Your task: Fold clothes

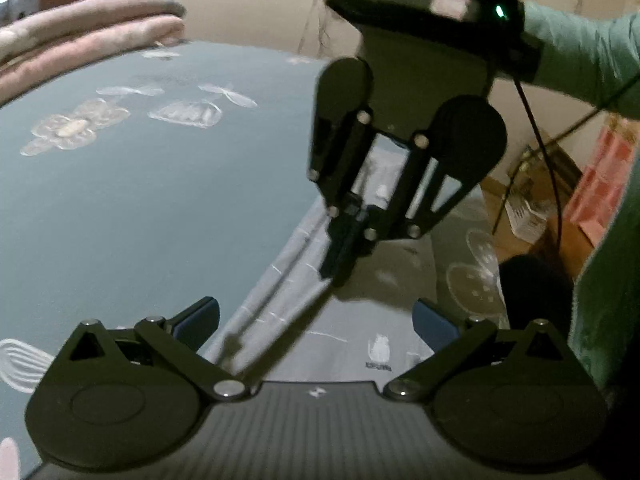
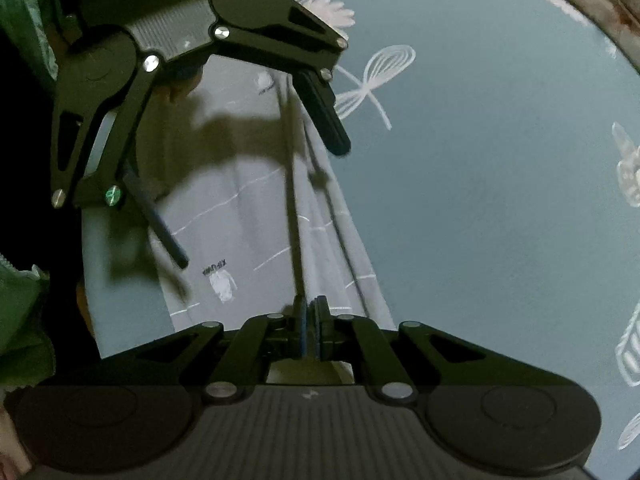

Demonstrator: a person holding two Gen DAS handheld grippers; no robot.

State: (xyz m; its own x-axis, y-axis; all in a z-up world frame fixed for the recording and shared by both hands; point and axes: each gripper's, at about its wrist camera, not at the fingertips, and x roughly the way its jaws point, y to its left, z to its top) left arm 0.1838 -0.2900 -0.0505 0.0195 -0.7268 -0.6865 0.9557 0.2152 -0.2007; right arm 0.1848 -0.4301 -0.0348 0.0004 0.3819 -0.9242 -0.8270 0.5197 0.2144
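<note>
- Grey cloth with thin white lines and a small white print lies flat on the bed, whose teal sheet bears white drawings; in the left wrist view it stretches from the near edge of the bed up toward the middle.
- Left claw stands wide open above the cloth, its blue pads apart and nothing between them.
- Right claw shows ahead in this view, pointing steeply down at the cloth with its fingers drawn together; whether it pinches fabric cannot be told here.
- Pink folded bedding sits at the far left corner of the bed; a green sleeve reaches in from the right.
- Right wrist view: the right claw is closed, pads together just over the long edge of the cloth; a grip on the fabric cannot be told.
- Left claw hangs open above the far part of the cloth, one finger over the sheet.
</note>
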